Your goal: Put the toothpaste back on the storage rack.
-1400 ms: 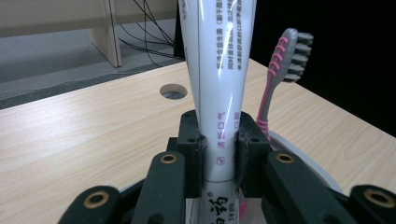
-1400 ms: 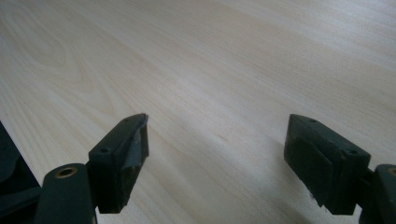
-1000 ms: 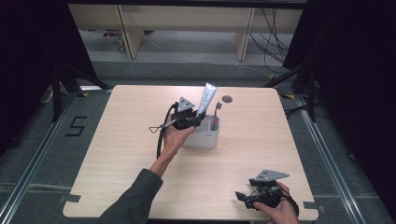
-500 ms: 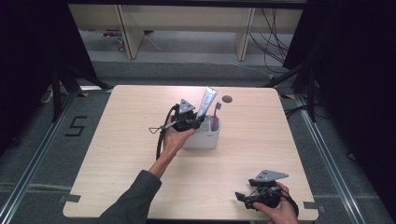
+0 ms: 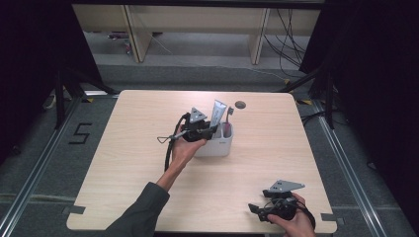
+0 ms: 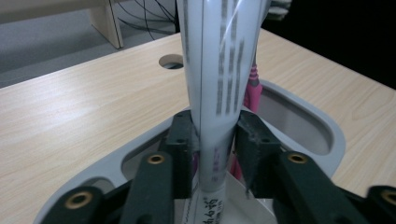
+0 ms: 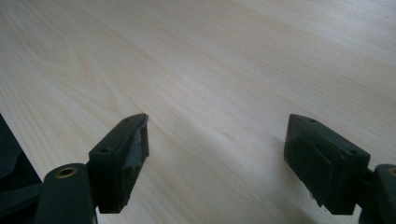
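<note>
as left tool point(image 6: 212, 154) eases open, white grey-striped tube point(image 6: 215, 70) upright btwn pads, w/ gaps

We're looking at a lab rig here, a recording cell and no home. A bare pale wooden table point(image 5: 148, 163) stands alone on grey carpet point(image 5: 44, 168), ringed by metal floor rails point(image 5: 356, 173). Black curtains point(image 5: 34, 44) close off both sides. A taped "5" point(image 5: 80, 133) marks the floor at the left. Loose cables point(image 5: 291, 44) trail at the back, beside plain wooden bench legs point(image 5: 134, 32). The tabletop has a round cable hole point(image 5: 240, 104).
</note>
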Motion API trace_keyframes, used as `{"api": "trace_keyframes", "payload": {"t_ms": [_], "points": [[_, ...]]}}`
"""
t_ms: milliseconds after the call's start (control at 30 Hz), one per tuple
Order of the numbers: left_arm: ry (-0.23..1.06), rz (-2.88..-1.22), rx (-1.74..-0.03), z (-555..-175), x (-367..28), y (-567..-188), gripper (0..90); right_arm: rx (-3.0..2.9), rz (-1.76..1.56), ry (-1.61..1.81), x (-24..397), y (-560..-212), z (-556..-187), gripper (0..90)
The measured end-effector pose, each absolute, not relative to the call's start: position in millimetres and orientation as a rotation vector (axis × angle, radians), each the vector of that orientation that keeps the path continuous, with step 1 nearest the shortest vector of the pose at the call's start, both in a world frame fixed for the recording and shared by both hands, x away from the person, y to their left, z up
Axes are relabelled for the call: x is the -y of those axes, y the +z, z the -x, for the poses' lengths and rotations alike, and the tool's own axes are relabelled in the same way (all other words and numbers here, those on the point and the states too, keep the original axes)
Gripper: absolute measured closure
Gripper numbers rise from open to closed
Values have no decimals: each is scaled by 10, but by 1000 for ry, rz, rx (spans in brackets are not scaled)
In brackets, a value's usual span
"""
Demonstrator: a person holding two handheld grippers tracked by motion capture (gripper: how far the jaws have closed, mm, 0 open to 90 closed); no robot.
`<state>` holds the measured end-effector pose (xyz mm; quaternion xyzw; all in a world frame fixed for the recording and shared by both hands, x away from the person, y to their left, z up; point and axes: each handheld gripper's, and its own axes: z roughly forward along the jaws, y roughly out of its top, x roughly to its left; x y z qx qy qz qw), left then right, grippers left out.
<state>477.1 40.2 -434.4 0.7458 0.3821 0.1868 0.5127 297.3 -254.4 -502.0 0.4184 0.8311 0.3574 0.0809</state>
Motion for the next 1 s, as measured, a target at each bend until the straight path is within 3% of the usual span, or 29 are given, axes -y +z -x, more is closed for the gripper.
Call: {"api": "trace_keyframes", "payload": {"t_ms": [200, 1000], "points": [[473, -1758, -877, -4671, -449, -4154, 585, -2489, -1230, 1071, 2548, -5025, -2981, 233], [427, -1783, -949, -4603, -706, -4090, 392, -2486, -1231, 1080, 2560, -5021, -2990, 233]]}}
